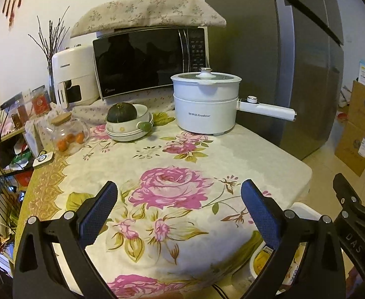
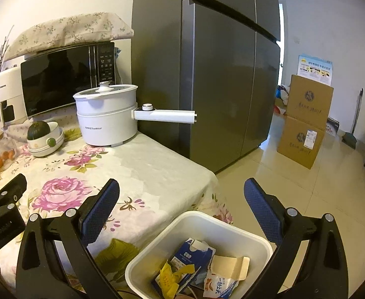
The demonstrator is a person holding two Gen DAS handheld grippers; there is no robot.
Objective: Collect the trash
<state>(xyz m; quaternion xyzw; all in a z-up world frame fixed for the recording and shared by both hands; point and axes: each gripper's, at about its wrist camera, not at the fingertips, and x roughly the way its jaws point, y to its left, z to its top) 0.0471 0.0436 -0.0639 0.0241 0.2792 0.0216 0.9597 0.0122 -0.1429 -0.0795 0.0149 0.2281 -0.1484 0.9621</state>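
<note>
A white plastic bin [image 2: 195, 226] stands on the floor at the table's near right corner, below my right gripper [image 2: 181, 196]. Inside lie a blue and white carton [image 2: 190, 256], a yellow wrapper [image 2: 168, 276], a beige cardboard piece [image 2: 229, 265] and a white snack packet [image 2: 218, 286]. My right gripper is open with nothing between its fingers. My left gripper [image 1: 179, 196] is open over the floral tablecloth [image 1: 172, 189], holding nothing. The bin [image 1: 304, 210] shows partly behind its right finger, with yellow trash [image 1: 262, 261] inside.
At the table's far end stand a white electric pot [image 1: 206, 104] with a long handle, a bowl holding a green squash [image 1: 122, 112], a glass jar [image 1: 66, 134], an air fryer [image 1: 74, 74] and a microwave [image 1: 147, 59]. A grey fridge [image 2: 220, 74] and cardboard boxes [image 2: 304, 122] stand to the right.
</note>
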